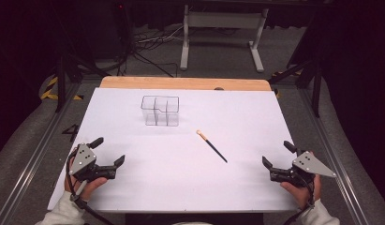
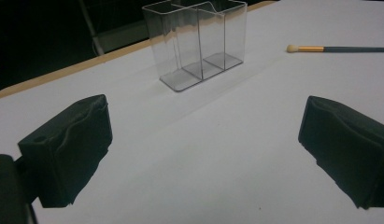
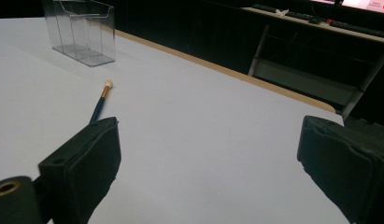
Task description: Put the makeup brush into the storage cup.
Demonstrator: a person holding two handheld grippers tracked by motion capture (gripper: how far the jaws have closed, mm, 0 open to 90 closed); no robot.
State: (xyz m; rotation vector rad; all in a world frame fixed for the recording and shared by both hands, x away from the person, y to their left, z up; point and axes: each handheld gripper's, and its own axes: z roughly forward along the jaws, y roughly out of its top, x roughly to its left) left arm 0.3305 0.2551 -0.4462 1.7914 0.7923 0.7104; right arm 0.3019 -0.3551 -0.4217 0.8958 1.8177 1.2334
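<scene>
White table (image 1: pixel 134 187) on a dark floor, high view: I have the left gripper (image 1: pixel 108 151) and right gripper (image 1: pixel 279 153) at the near corners, both with jaws spread, nothing held. Brush (image 1: pixel 211 146) lies mid-table, right of the clear box (image 1: pixel 160 110), apart from it. Left gripper view: box (image 2: pixel 197 42) ahead, brush (image 2: pixel 337 48) far right, between my jaws bare table. Right gripper view: brush (image 3: pixel 101 101) just beyond my left jaw, box (image 3: pixel 81 29) behind.

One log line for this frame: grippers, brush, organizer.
left gripper: open, empty | right gripper: open, empty | brush: flat on table, untouched | clear organizer: upright, empty
</scene>
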